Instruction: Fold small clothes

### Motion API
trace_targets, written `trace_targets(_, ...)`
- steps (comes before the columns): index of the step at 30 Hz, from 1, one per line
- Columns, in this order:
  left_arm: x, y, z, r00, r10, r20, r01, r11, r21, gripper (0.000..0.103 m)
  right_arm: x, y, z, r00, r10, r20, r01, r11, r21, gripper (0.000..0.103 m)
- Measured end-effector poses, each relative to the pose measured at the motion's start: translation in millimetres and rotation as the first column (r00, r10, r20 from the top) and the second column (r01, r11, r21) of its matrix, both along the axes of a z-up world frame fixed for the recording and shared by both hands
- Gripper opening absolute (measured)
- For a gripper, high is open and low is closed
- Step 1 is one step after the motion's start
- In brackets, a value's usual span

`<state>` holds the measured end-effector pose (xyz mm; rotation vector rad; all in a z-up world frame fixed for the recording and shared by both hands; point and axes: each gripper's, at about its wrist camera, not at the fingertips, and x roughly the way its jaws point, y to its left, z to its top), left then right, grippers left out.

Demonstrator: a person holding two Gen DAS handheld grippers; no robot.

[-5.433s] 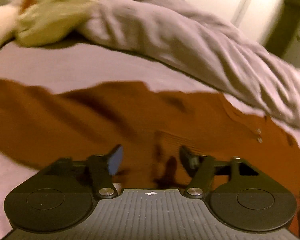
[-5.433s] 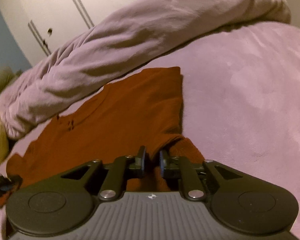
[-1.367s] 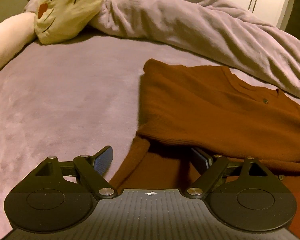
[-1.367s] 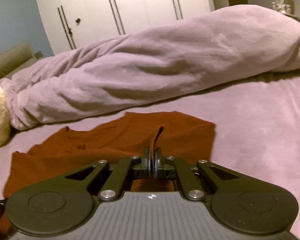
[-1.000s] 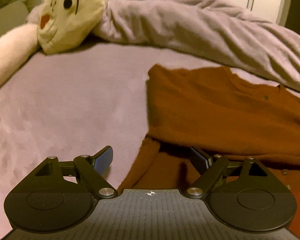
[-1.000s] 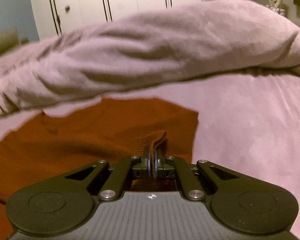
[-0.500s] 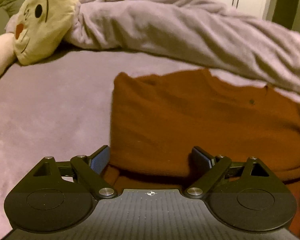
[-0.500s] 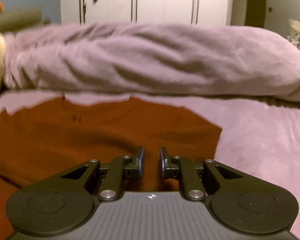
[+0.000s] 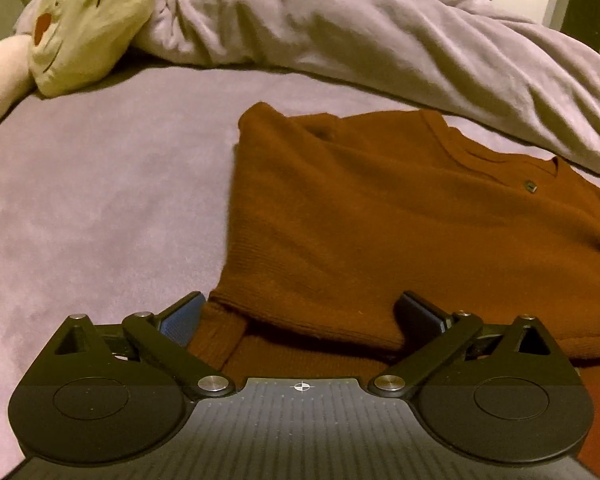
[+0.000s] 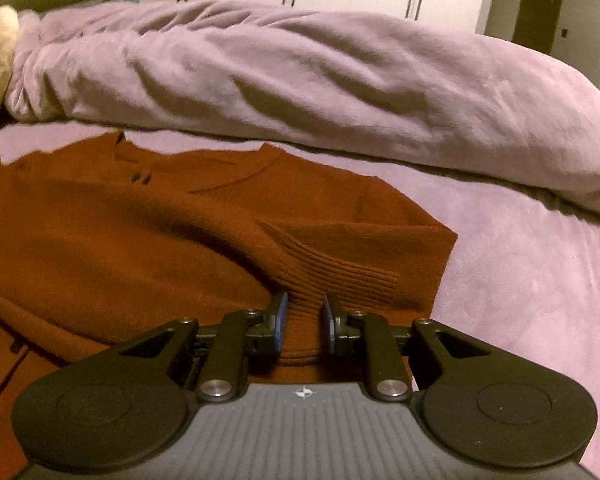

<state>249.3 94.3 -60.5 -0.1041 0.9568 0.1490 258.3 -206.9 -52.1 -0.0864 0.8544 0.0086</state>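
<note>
Rust sweater lies flat on the bed, sleeves folded in. My left gripper gapes wide; my right gripper is narrowly parted over the ribbed cuff.

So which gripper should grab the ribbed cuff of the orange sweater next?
Probably the right gripper: its open jaws already sit on either side of the ribbed cuff. The left gripper is open wide over the folded hem instead.
</note>
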Motion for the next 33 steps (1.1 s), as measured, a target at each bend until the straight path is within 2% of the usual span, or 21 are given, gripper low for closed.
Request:
trace_targets(4, 1, 3, -2, 1.000, -0.020, -0.001, 0.020, 1.000, -0.008, 0.103, -3, -2, -2, 1.000, 0.012, 0.012, -0.013, 1.000, 0.007, 0.018)
trace_targets(9, 3, 4, 7, 0.999, -0.019, -0.050, 0.019, 1.000, -0.012, 0.103, 2, 3, 3, 0.998, 0.057, -0.033, -0.059, 0.995, -0.081, 0.031)
trace_targets(10, 0, 6, 10, 0.998, -0.008, -0.061, 0.006, 1.000, -0.024, 0.103, 4, 3, 7, 0.998, 0.047, -0.049, -0.052, 0.993, -0.102, 0.039)
trace_targets(13, -18, 16, 23, 0.997, 0.034, -0.068, -0.037, 0.999, -0.040, 0.103, -1, -4, 23, 0.995, -0.069, -0.071, 0.055, 0.982, -0.182, 0.040)
trace_targets(14, -27, 18, 30, 0.998, 0.036, -0.052, -0.038, 0.999, -0.030, 0.103, -8, -10, 30, 0.993, -0.097, -0.061, 0.086, 0.985, -0.152, 0.040)
trace_targets(15, -39, 20, 36, 0.999, 0.035, -0.030, -0.035, 0.999, -0.019, 0.103, -21, -20, 40, 0.992, -0.119, -0.045, 0.115, 0.990, -0.083, 0.040)
trace_targets(18, -81, 24, 50, 1.000, -0.022, 0.013, 0.022, 0.999, -0.023, 0.103, -69, -37, 58, 0.991, -0.134, -0.022, 0.135, 0.990, 0.037, 0.040)
trace_targets(22, -131, 26, 54, 0.999, -0.037, -0.002, 0.037, 0.999, -0.016, 0.103, -143, -52, 70, 0.992, -0.122, -0.043, 0.127, 0.980, 0.152, 0.040)
trace_targets(28, -183, 32, 55, 0.998, -0.003, -0.061, -0.003, 0.995, -0.097, 0.103, -224, -71, 70, 0.978, -0.156, -0.140, 0.194, 0.928, 0.319, 0.039)
trace_targets(33, -215, 40, 58, 0.997, 0.008, -0.080, -0.015, 0.996, -0.085, 0.103, -261, -90, 69, 0.966, -0.162, -0.203, 0.235, 0.877, 0.418, 0.039)
